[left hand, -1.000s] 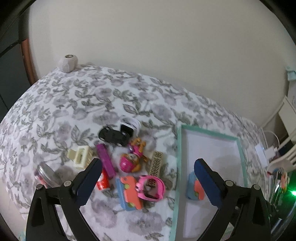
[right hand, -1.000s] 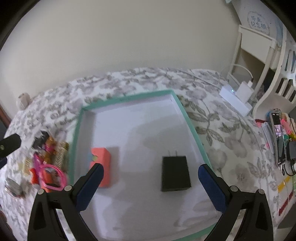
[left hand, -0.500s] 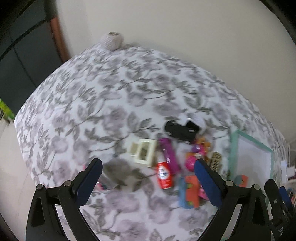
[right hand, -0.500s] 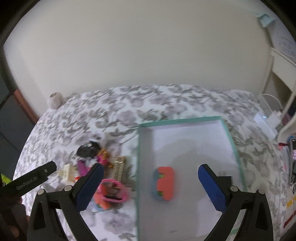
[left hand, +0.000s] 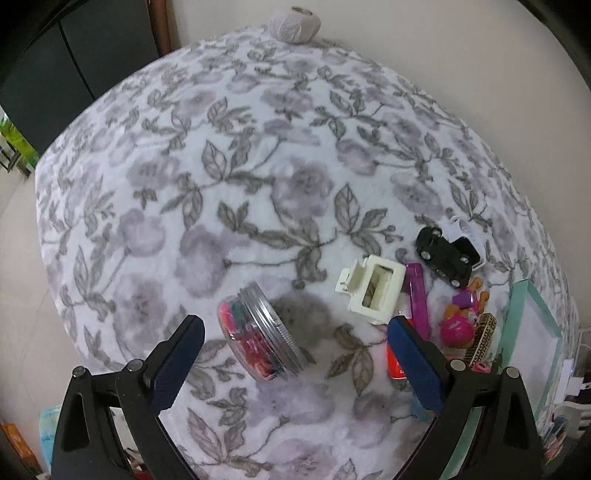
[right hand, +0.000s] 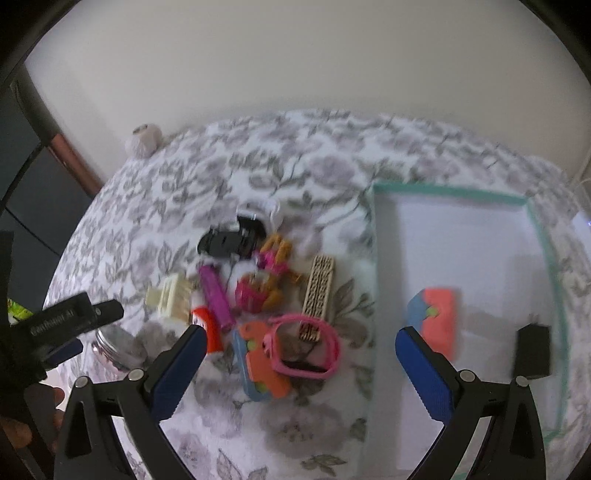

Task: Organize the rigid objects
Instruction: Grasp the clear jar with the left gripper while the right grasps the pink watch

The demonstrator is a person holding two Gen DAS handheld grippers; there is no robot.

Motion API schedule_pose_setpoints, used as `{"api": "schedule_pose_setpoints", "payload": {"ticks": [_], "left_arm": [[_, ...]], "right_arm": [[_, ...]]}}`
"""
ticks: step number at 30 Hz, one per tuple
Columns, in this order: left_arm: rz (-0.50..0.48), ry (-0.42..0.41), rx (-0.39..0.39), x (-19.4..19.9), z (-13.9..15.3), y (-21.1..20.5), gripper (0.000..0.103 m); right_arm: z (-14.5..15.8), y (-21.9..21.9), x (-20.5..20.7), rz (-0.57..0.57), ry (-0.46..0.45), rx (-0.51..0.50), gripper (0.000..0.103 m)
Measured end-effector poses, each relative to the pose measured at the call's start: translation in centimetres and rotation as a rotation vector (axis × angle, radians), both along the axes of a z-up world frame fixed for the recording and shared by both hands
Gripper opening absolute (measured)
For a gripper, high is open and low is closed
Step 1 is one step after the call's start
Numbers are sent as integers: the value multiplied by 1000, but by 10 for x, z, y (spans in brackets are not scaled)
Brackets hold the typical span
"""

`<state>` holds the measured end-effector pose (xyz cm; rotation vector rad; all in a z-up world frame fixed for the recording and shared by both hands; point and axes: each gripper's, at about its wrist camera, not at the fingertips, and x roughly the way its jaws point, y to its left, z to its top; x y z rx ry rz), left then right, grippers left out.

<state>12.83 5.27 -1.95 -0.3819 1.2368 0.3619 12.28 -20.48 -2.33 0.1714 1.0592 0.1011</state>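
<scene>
The left gripper (left hand: 295, 354) has its blue fingers (left hand: 176, 360) spread wide apart, holding nothing. Between them, lying on its side on the floral bed cover (left hand: 236, 155), is a clear jar (left hand: 260, 334) with a ribbed metal lid, filled with pink and teal bits. Just beyond the right finger sits a cream plastic clip box (left hand: 373, 293), and beside it a purple bar (left hand: 417, 299) and a red tube (left hand: 394, 363) (mostly hidden by the finger). Farther out lie a black toy car (left hand: 445, 256) on its side, a pink-and-orange figure (left hand: 460, 325) and a patterned beige block (left hand: 482, 338). The teal-rimmed tray (left hand: 515, 306) lies at the right edge, and a ball of pale yarn (left hand: 293, 24) sits at the far edge of the bed against the wall.

The right gripper (right hand: 299, 365) is likewise wide open and empty, hovering above the pile. Between its fingers (right hand: 177, 369) lie a pink watch (right hand: 306, 343) resting on an orange-and-blue toy (right hand: 258, 365); the view is blurred, so fine detail cannot be told. To the right, inside the tray (right hand: 447, 192), lie a second orange-and-blue toy (right hand: 436, 319) and, apart from it near the tray's right wall, a black charger (right hand: 532, 349). The other gripper shows at the left edge, over the jar (right hand: 118, 343).
</scene>
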Motion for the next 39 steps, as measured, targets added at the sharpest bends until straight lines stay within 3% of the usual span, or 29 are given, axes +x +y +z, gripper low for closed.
{"api": "schedule_pose_setpoints", "payload": {"ticks": [7, 11, 13, 15, 20, 26, 27, 28, 35, 39], "left_arm": [[23, 60, 31, 7, -18, -1, 95], [26, 76, 31, 9, -25, -1, 93], [29, 80, 31, 10, -26, -1, 79], [36, 86, 23, 11, -28, 1, 73], [61, 102, -15, 11, -36, 1, 73], [72, 118, -25, 12, -42, 1, 71], [78, 119, -26, 12, -43, 2, 67], [87, 121, -16, 12, -43, 1, 61], [128, 105, -22, 10, -44, 9, 46], [163, 90, -41, 10, -44, 13, 37]], "right_arm": [[-34, 8, 3, 23, 46, -15, 101], [-32, 17, 3, 62, 28, -36, 88], [-30, 21, 3, 74, 24, -39, 88], [-30, 23, 3, 82, 20, -57, 86], [-42, 22, 5, 81, 52, -39, 77], [-51, 17, 7, 62, 56, -33, 76], [-53, 15, 7, 54, 59, -27, 76], [-54, 12, 7, 44, 58, -18, 74], [-54, -8, 7, -34, 61, 46, 46], [-54, -13, 6, -54, 59, 69, 43]]}}
